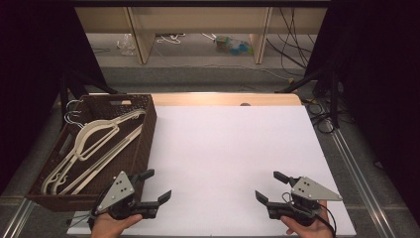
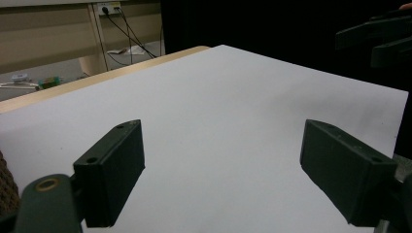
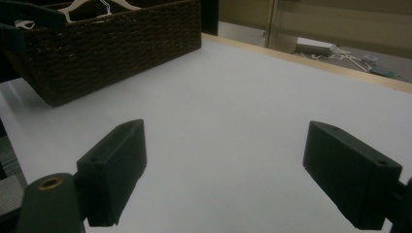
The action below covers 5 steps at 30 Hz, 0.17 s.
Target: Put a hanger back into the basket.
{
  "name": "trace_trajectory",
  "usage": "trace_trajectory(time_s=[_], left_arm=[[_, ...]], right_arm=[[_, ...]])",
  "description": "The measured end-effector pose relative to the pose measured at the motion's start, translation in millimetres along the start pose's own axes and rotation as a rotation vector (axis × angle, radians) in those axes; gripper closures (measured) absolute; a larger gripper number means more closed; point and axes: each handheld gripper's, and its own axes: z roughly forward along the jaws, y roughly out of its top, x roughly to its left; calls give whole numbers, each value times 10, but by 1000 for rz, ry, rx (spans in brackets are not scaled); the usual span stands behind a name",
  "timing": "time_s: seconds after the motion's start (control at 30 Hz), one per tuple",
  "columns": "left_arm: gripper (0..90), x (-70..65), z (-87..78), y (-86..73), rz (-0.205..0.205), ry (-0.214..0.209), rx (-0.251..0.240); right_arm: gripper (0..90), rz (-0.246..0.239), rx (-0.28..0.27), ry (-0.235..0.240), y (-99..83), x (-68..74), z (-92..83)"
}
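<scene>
You are holding the left gripper (image 1: 157, 184) wide open and empty just beside the wicker basket (image 1: 142, 144). The cream hangers (image 1: 91, 148) are lying inside it, long axes running diagonally, hooks pointing to the far-left corner. The right gripper (image 1: 270, 186) is resting equally wide, empty, on the counter (image 1: 223, 148).

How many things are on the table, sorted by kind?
Baskets: 1
Hangers in the basket: about 3, overlapping, so hard to count exactly
Tools: 2, left and right, both open
Total: about 6
</scene>
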Motion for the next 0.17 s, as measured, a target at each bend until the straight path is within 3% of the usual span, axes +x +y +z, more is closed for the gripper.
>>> trace_trajectory(time_s=[0.07, 0.17], left_arm=[[162, -2, 2, 1, -2, 1, -2], [163, -5, -5, 3, 0, 7, 0]], right_arm=[[168, 7, -18, 14, -8, 6, 29], [168, -10, 4, -4, -6, 4, 19]])
